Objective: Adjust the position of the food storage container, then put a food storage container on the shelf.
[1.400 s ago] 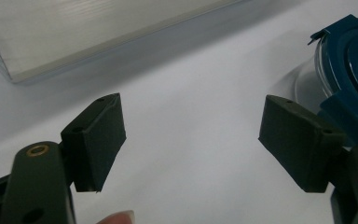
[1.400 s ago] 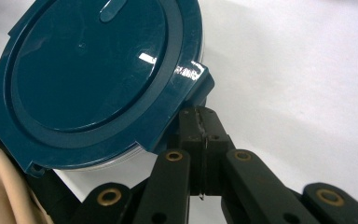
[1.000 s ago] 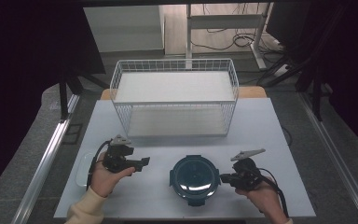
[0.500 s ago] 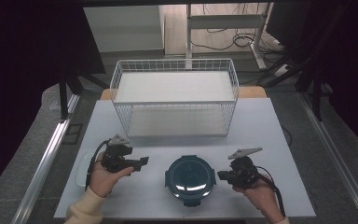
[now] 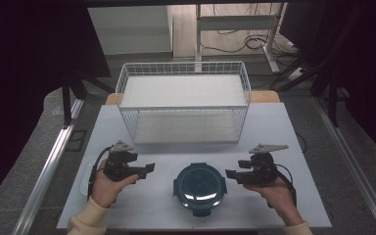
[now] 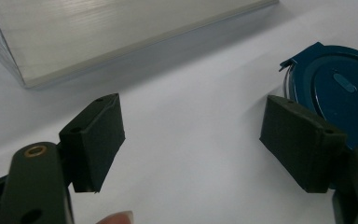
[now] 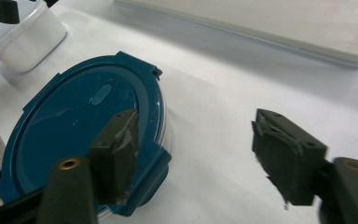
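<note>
A round container with a dark teal clip-on lid (image 5: pixel 199 187) sits at the front middle of the white table (image 5: pixel 274 132). My left gripper (image 5: pixel 149 169) hovers left of it, jaws wide open over bare table, with the lid (image 6: pixel 340 93) off to their right. My right gripper (image 5: pixel 229 174) is just right of the container. Its jaws have just been opening, and in the right gripper view (image 7: pixel 196 144) they stand apart with only table between them. One fingertip (image 7: pixel 119 140) hangs over the lid's (image 7: pixel 74 126) near clip.
A white wire basket (image 5: pixel 183 105) with a pale board inside stands across the back of the table. A white tub (image 7: pixel 25 35) sits at the front left beside the left hand. Bare table lies between basket and container.
The right gripper has opened and moved a little up and away from the lid's right edge. The container has shifted slightly to the left. The left hand has not moved.
</note>
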### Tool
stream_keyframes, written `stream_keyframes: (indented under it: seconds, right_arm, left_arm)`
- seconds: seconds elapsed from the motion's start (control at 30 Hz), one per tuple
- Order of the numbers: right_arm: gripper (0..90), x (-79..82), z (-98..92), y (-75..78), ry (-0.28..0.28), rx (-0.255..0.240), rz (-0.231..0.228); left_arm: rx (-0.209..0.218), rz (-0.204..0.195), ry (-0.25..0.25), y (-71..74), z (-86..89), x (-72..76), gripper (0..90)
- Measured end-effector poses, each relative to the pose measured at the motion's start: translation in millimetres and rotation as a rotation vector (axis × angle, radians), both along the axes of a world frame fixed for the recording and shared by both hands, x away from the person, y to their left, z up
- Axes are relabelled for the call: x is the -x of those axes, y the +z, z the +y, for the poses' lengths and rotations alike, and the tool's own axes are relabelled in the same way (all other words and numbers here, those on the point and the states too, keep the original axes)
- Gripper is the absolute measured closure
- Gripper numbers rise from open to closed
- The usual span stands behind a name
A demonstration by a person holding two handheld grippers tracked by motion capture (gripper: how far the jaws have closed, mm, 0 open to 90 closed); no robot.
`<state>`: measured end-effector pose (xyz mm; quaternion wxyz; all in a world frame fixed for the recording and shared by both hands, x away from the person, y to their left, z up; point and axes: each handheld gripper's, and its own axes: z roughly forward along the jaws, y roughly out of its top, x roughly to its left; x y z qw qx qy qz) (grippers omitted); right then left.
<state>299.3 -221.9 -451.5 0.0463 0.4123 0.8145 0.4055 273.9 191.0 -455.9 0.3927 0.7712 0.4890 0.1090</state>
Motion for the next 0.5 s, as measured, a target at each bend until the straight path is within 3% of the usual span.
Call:
stream_keyframes:
  seconds: [0.3,0.37,0.5]
  right_arm:
    - [18.8,2.3,-2.3,-2.0,0.032,-0.041,0.012]
    - [17.6,2.6,-1.6,-2.5,0.03,-0.07,0.028]
    - [16.3,2.9,2.2,-5.3,0.028,-0.07,0.047]
  left_arm:
    - [0.028,0.006,-0.006,2.0,-5.0,3.6,18.4]
    - [0.041,0.012,-0.009,2.5,-6.8,5.2,17.3]
    - [0.077,0.025,-0.033,4.4,-10.5,8.1,17.4]
